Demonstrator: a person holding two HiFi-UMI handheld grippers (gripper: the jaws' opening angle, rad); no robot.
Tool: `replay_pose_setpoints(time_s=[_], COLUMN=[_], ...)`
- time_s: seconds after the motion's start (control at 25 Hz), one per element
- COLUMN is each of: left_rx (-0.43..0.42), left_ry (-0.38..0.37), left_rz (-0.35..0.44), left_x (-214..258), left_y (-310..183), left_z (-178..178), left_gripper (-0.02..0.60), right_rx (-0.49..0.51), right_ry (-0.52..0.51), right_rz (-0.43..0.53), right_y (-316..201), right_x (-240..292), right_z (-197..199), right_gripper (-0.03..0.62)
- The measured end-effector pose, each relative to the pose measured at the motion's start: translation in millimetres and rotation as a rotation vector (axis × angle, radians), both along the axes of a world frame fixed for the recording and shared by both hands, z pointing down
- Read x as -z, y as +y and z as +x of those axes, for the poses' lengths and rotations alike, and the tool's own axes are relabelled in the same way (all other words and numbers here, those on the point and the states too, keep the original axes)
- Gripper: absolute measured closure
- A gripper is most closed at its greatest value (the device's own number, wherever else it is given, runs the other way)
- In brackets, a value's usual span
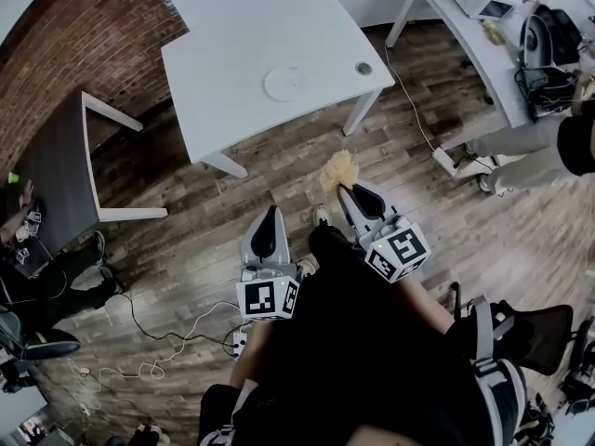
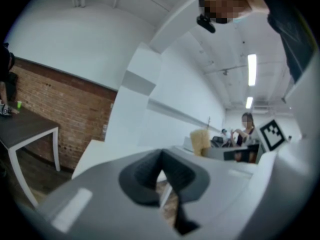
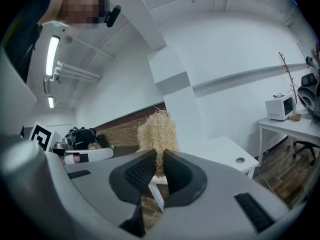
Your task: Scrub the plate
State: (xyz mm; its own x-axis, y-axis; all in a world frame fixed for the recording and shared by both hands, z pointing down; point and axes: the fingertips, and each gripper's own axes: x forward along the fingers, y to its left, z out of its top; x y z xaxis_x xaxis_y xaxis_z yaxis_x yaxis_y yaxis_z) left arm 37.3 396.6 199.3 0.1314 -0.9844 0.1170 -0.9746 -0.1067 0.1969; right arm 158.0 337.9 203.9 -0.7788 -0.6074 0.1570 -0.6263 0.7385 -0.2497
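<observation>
Scrubber (image 1: 338, 169) held, plate (image 1: 284, 84) untouched
Right gripper (image 1: 348, 191) pinched it for scrubbing — left gripper (image 1: 271, 211) was pressed together, empty.

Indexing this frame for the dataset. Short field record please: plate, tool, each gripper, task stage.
plate: white, on the table, nothing touching it
scrubber: straw-coloured fibre bundle, sticking up from the right jaws
left gripper: jaws together, nothing between them
right gripper: shut on the scrubber
position: both grippers over the wood floor, short of the table
stage: scrubbing not yet begun
</observation>
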Motion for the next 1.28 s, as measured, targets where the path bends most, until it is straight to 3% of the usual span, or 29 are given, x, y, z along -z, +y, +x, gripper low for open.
replay_pose_setpoints(time_s=[0.36,0.6,0.92,1.28], left_rx=[0.023,0.056,0.088,0.052], left_ry=[-0.020,-0.035,-0.029,-0.004], left_rz=[-0.014,-0.016,-0.034,-0.026], left_x=[5,5,3,-8], left_y=[-82,-111,-135,-192], left_z=[17,26,15,-19], left_gripper=[0.578,0.578,0.578,0.578], right_rx=[0.049,0.072,0.082,0.035], right_ry=[-0.012,-0.025,-0.018,0.008], right_rz=[0.012,0.004,-0.019,-0.035], right_y=[-85,-123,-152,-190], right_x=[-1,-5,-11,-22], right_z=[13,19,13,-14], right_gripper=[0.553,0.553,0.553,0.553])
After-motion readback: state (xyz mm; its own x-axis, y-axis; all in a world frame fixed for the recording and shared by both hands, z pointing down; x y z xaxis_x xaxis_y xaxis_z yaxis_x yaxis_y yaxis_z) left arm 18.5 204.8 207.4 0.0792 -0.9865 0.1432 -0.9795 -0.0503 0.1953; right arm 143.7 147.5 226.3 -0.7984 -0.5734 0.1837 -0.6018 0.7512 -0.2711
